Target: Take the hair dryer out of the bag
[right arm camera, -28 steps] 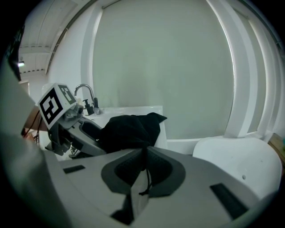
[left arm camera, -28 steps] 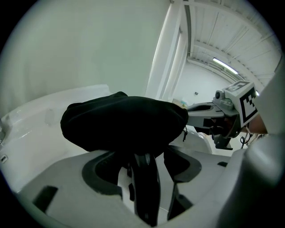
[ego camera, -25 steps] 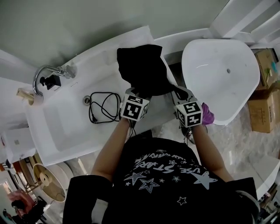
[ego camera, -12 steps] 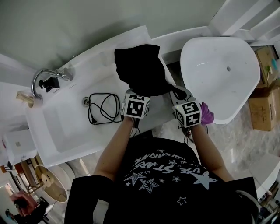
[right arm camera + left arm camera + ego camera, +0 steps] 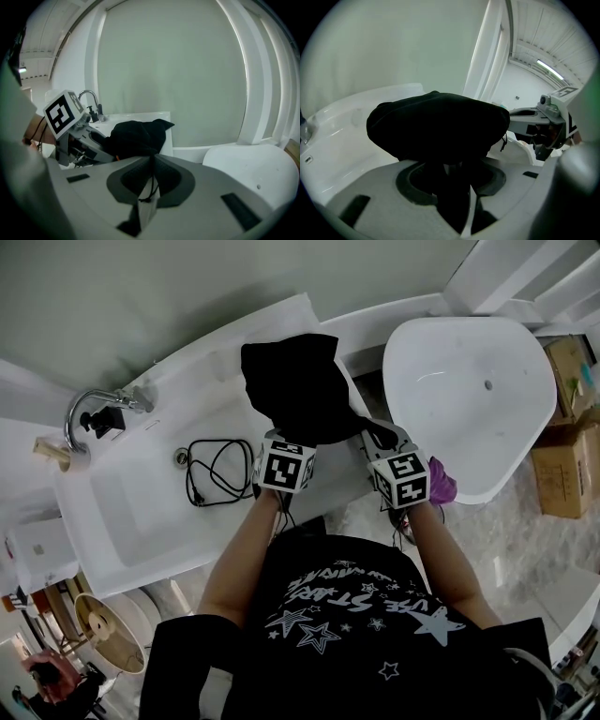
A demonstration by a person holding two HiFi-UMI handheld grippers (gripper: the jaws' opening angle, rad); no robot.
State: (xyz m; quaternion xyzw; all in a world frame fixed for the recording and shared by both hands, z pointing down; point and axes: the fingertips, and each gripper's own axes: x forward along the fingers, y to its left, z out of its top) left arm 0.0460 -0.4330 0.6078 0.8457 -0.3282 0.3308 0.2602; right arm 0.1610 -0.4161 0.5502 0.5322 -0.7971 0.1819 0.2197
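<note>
A black fabric bag [image 5: 298, 390] lies bunched on the white counter behind the sink. The hair dryer itself does not show. My left gripper [image 5: 284, 440] is at the bag's near left edge; in the left gripper view [image 5: 452, 176] its jaws are closing with the bag's dark fabric [image 5: 440, 126] filling the gap and touching both pads. My right gripper [image 5: 380, 439] is at the bag's near right corner. It is shut on the bag's thin black drawstring [image 5: 151, 187], which hangs knotted between the jaws. The bag [image 5: 136, 136] lies just beyond them.
A black power cord [image 5: 220, 470] lies coiled in the sink basin [image 5: 141, 517], with a chrome tap [image 5: 89, 409] at the far left. A large white tub [image 5: 469, 399] stands on the right, and cardboard boxes [image 5: 567, 465] beyond it.
</note>
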